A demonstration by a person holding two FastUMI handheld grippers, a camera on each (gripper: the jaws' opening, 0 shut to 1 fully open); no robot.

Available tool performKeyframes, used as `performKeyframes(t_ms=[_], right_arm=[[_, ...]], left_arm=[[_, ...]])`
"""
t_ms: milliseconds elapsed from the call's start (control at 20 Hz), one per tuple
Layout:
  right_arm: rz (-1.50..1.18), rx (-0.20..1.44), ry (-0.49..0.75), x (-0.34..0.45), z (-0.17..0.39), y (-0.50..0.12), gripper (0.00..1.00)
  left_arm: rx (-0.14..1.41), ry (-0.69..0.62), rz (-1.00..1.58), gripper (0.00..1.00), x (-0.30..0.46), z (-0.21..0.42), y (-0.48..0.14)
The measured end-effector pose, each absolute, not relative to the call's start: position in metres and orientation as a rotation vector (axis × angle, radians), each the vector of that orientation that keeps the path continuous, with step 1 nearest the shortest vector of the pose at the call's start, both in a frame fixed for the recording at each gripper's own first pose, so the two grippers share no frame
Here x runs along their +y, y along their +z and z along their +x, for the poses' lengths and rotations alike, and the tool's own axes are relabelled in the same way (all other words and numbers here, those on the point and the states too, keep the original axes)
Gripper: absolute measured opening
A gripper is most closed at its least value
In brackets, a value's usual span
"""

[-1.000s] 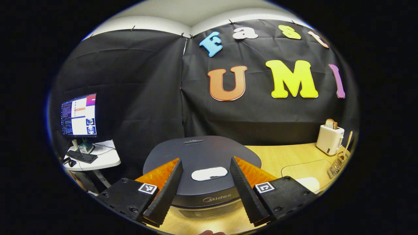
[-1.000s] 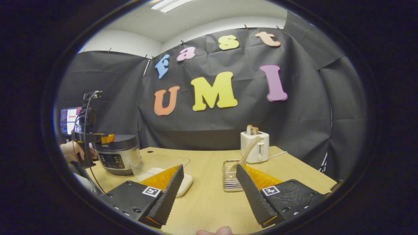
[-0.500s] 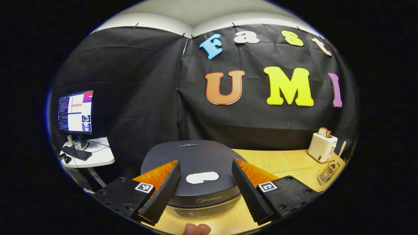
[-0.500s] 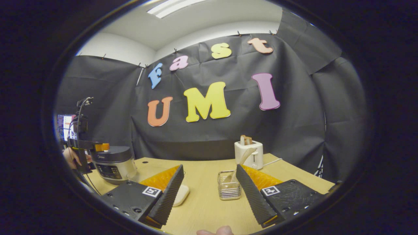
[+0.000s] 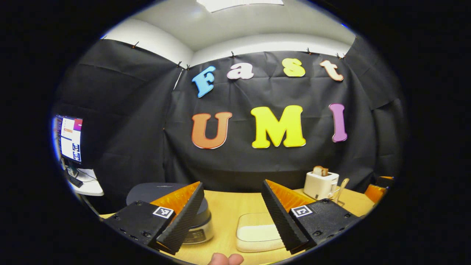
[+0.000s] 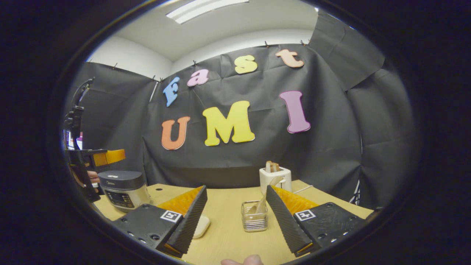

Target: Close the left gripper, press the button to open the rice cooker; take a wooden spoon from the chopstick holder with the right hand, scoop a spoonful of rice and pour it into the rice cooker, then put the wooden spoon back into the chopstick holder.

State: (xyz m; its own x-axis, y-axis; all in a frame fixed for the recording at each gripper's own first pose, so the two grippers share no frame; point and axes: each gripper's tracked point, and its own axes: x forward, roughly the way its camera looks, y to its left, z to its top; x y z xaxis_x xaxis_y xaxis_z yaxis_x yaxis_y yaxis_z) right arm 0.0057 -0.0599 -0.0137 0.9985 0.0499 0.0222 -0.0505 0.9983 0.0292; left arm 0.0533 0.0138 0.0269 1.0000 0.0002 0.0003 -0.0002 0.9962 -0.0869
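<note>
The dark-lidded rice cooker (image 5: 149,191) stands low on the left, lid down, partly behind one finger of my left gripper (image 5: 232,242), which is open and held back above the table. A clear box of white rice (image 5: 257,232) lies between its fingers, farther off. My right gripper (image 6: 236,244) is open over the table. Ahead of it stands the clear chopstick holder (image 6: 254,220) with the wooden spoon (image 6: 263,203) leaning in it. The rice cooker (image 6: 122,188) sits far left, with the left gripper (image 6: 109,156) hovering above and beside it.
A white toaster (image 6: 274,178) with bread in it stands behind the holder on the wooden table (image 6: 224,206). The toaster (image 5: 321,184) and the spoon (image 5: 342,186) appear at the right. A monitor (image 5: 70,138) stands on a side desk left of the booth.
The left gripper has lifted away from over the cooker's lid and swung right; the cooker now sits low and left. The right gripper has drawn back, so the holder looks smaller. Both stay open.
</note>
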Motion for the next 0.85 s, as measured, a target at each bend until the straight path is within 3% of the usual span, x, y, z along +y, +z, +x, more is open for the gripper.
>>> performKeyframes(t_ms=[50,100,250,300,850], right_arm=[[0.025,-0.036,0.040,-0.062,0.005,-0.010,0.91],[0.018,-0.055,0.027,-0.063,0.002,-0.006,0.95],[-0.005,-0.096,-0.015,-0.067,-0.002,0.000,0.95],[-0.010,-0.094,-0.019,-0.066,-0.003,-0.001,0.91],[-0.032,-0.063,-0.009,-0.022,-0.010,-0.005,0.95]], left_arm=[[-0.003,-0.015,-0.076,1.00,0.005,0.047,0.025],[-0.005,-0.028,-0.062,1.00,-0.004,0.042,0.023],[0.019,-0.108,-0.057,0.99,-0.044,0.021,0.001],[0.031,-0.117,-0.070,0.99,-0.049,0.015,-0.004],[-0.009,-0.048,0.011,0.98,-0.033,-0.012,-0.004]])
